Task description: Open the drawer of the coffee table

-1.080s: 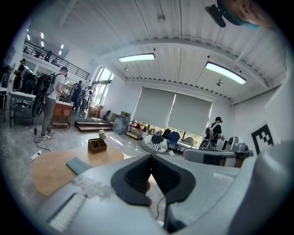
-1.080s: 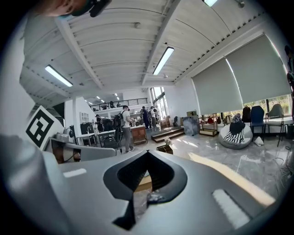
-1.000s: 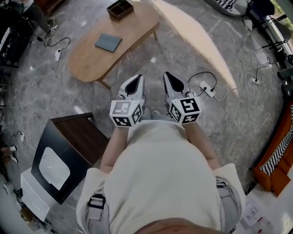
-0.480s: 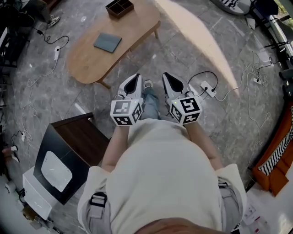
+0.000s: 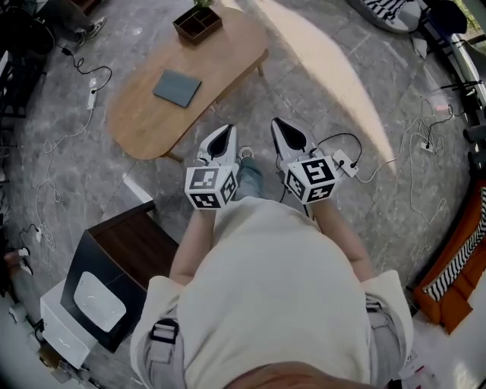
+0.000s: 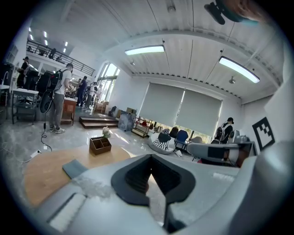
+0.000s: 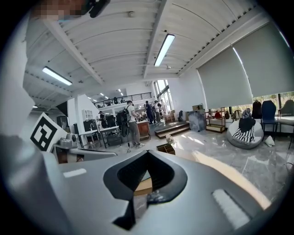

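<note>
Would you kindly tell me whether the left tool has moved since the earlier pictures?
Yes. The left tool has moved forward, toward the coffee table: in the head view the floor gap to the table's near edge has narrowed.

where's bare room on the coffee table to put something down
The coffee table's near rounded end, before the grey pad, is bare; so is the strip between pad and divided box. The far end holds the box.

Open-plan studio hall: mezzanine (image 6: pixel 46 48), worktables (image 7: pixel 98 133), beanbag (image 7: pixel 243 133).
</note>
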The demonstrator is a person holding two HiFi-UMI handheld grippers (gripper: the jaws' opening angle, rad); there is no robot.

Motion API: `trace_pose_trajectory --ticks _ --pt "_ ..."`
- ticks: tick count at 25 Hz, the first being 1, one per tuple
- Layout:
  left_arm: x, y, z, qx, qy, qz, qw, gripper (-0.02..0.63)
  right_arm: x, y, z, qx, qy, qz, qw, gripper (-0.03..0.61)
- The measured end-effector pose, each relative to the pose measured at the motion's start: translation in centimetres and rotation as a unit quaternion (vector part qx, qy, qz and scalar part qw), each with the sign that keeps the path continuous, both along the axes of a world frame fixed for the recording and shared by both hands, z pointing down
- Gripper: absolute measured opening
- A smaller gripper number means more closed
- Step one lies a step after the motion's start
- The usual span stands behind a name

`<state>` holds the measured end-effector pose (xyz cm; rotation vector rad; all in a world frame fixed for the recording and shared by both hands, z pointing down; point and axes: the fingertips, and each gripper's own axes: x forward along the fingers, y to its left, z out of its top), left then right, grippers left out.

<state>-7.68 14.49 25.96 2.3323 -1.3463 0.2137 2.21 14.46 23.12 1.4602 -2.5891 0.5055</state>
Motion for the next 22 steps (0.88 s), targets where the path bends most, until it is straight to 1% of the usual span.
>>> trace_pose_trajectory --ticks 5,10,16,22 --pt "-0.6 -5.4 0.2 -0.011 0.006 -0.009 0.9999 0.002 0.1 -5.7 -0.3 -0.006 0.009 -0.002 1.0 0.0" --pt "-1.2 -10.0 0.7 -0.028 0.022 -0.012 0.9993 0.002 -0.3 -10.9 -0.2 -0.011 0.015 0.001 1.0 0.0" --pt "-2.5 -14.5 1.5 -0.041 0.033 -0.018 0.9985 0.002 -1.1 -16.1 0.6 -0.021 0.013 -0.003 1.0 0.0" --pt "-4.8 -18.0 2.8 -0.054 0.032 -0.049 0.9968 0.002 -1.8 -20.1 1.7 -0.032 0.014 -0.005 0.999 0.0"
